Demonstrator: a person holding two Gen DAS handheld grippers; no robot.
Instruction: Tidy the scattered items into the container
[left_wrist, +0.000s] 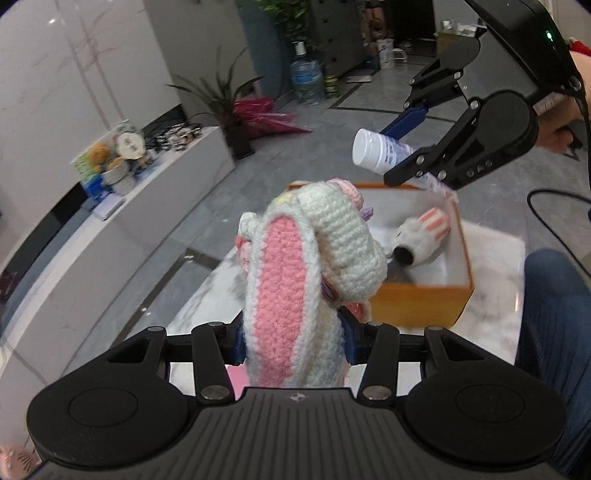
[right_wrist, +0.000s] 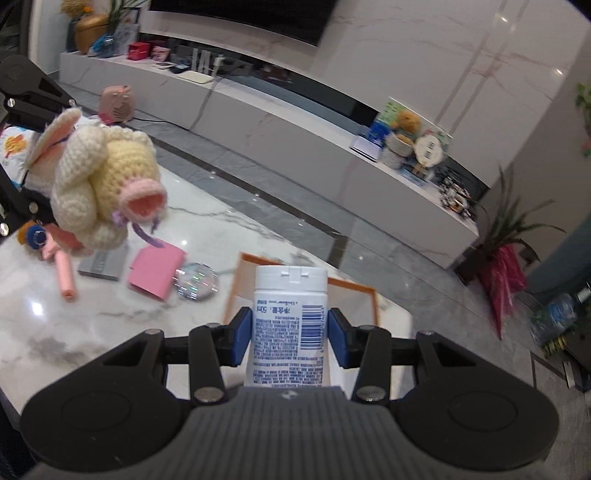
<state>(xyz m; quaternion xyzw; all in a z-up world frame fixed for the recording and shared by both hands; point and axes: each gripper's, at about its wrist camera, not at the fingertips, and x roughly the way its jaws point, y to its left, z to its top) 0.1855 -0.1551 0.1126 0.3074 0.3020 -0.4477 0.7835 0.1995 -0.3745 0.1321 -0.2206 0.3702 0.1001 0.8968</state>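
Note:
My left gripper (left_wrist: 295, 345) is shut on a crocheted white and pink bunny (left_wrist: 295, 280) and holds it in the air beside the orange box (left_wrist: 424, 299). The bunny also shows in the right wrist view (right_wrist: 107, 184). My right gripper (right_wrist: 290, 334) is shut on a white tube with a flip cap (right_wrist: 290, 314) and holds it above the orange box (right_wrist: 240, 284). In the left wrist view the tube (left_wrist: 380, 151) hangs over the box's far side. A small white and pink plush toy (left_wrist: 421, 240) lies inside the box.
On the marble table (right_wrist: 92, 332) lie a pink card (right_wrist: 155, 271), a shiny round disc (right_wrist: 195, 282), a grey booklet (right_wrist: 103, 264), a pink stick (right_wrist: 64, 275) and a snack bag (right_wrist: 14, 147). A person's leg (left_wrist: 554, 332) is at the right. A low white cabinet (right_wrist: 295, 129) runs behind.

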